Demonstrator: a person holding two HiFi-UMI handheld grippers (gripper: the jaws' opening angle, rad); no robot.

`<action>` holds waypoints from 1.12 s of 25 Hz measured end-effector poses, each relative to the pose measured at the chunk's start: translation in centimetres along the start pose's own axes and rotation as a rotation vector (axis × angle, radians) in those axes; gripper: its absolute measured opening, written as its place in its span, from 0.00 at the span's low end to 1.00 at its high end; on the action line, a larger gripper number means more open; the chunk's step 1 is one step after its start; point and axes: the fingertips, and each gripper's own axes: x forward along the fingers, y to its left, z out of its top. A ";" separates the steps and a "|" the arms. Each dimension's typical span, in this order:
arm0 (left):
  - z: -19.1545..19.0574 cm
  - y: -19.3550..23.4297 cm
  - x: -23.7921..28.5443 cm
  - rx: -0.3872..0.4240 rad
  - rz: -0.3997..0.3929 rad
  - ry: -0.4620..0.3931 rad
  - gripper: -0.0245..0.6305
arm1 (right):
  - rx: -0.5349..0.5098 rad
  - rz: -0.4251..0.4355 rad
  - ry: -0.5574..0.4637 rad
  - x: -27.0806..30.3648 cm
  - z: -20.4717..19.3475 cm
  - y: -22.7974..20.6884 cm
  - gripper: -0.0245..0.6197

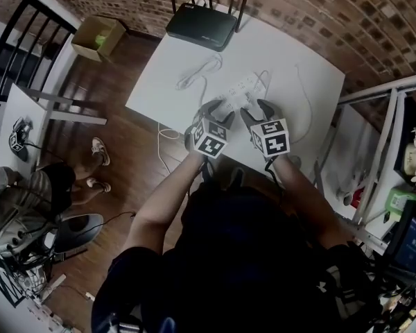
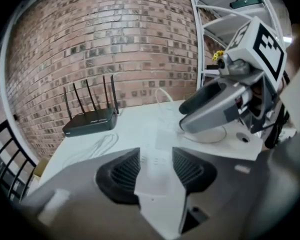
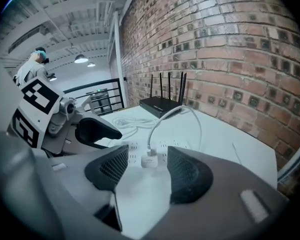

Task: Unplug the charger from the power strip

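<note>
Jaws spread wide on the left gripper (image 2: 156,156), and nothing is gripped by it. The near end of the white power strip (image 2: 155,160) is seen lying between its pads, apparently untouched. The strip is laid across the white table (image 1: 180,54), towards the near edge, with a loose white cable (image 1: 197,75) and a black router (image 1: 201,25) left well behind it.

Further right, the charger (image 3: 149,160) is found plugged upright into the strip, near its middle. It is shown as a small white block with rounded edges and faint grey print on its face. A thin white lead (image 3: 190,115) is looped up from its top and over to the right.

The charger is judged to be light, hard and smooth, so it could slip from the pads. It is probably held snugly by the socket. It is best taken by the two side faces of the body, low down, never by the soft lead. The strip looks light as well and may lift unless it is held down.

On the right, the right gripper (image 3: 147,151) is also held wide open. The charger is framed squarely between its pads, with a gap left on each side.
</note>
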 end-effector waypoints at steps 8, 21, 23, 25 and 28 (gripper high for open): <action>-0.7 0.5 2.5 0.024 -0.016 0.067 0.35 | 0.010 -0.030 0.071 3.3 -1.4 -0.6 0.43; -2.2 0.2 4.6 0.033 -0.030 0.122 0.34 | -0.042 -0.043 0.144 5.0 -2.2 -0.1 0.33; -2.2 0.2 4.6 0.017 -0.041 0.114 0.34 | -0.063 -0.040 0.147 5.1 -2.1 0.2 0.26; -2.2 0.0 4.5 -0.003 -0.049 0.105 0.32 | -0.070 -0.037 0.157 5.0 -2.2 0.4 0.26; -2.3 -0.4 4.2 -0.009 -0.051 0.092 0.30 | -0.051 -0.027 0.171 4.6 -2.5 0.5 0.26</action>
